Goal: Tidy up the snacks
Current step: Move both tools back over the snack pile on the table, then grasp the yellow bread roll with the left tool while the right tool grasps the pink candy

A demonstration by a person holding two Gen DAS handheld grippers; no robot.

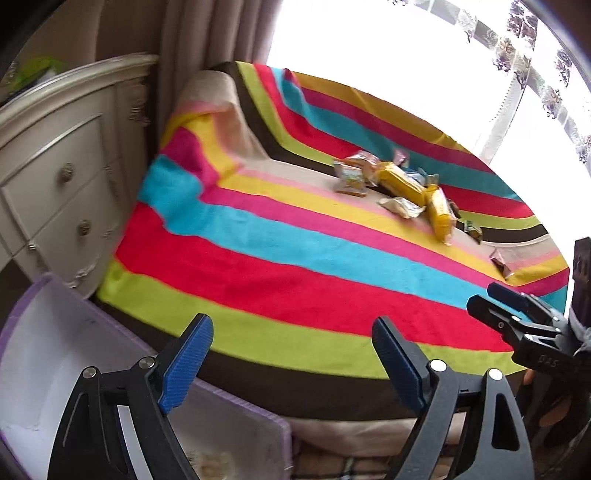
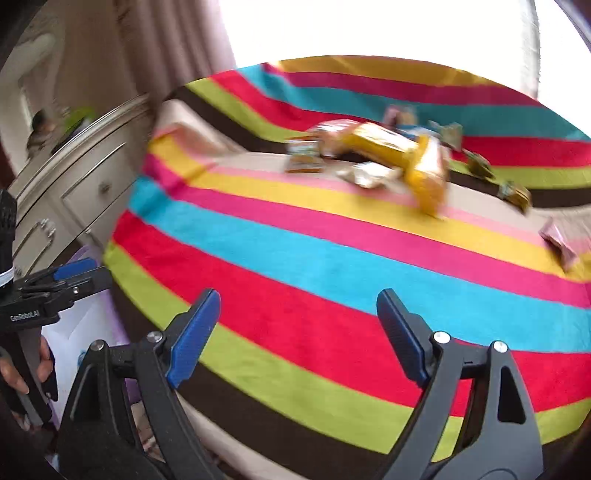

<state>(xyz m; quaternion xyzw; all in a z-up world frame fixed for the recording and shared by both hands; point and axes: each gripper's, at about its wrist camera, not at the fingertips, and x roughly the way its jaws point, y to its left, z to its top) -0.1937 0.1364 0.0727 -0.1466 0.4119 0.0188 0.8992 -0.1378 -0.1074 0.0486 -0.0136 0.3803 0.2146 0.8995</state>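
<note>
A heap of small snack packets in shiny wrappers [image 1: 402, 188] lay on a bed, well ahead of both hand-held grippers. Two long yellow plastic packs [image 1: 400, 181] sat in the middle of the heap, one joined end to end with the other. Small pale and orange packets [image 1: 349, 177] lay on their left side. A few more small packets trailed off to the right, and one small pink packet [image 1: 504, 264] lay by itself, nearer the right hand-held gripper. In the right wrist view the heap [image 2: 384, 155] looked blurry.

The snacks rested on a soft blanket with bright stripes of red, blue, green, yellow, pink and brown [image 1: 280, 258]. It covered the whole bed.

The left hand-held gripper [image 1: 291, 358], black with blue ribbed pads, was spread wide. Nothing was between its fingers. It hung over the near edge of the bed. Below it, on its left, stood a white box with a purple rim [image 1: 55, 339].

The right hand-held gripper [image 2: 295, 336] was spread wide too, with nothing between its fingers. It hung over the near stripes of the blanket. From the left wrist view it showed at the far right [image 1: 495, 302].

A person's hand [image 2: 22, 373] held the handle of the left hand-held gripper.

Left of the bed stood a cream wooden chest of drawers with round knobs [image 1: 62, 173]. Beige curtains [image 1: 221, 33] hung behind it, beside a very bright window [image 1: 369, 48].
</note>
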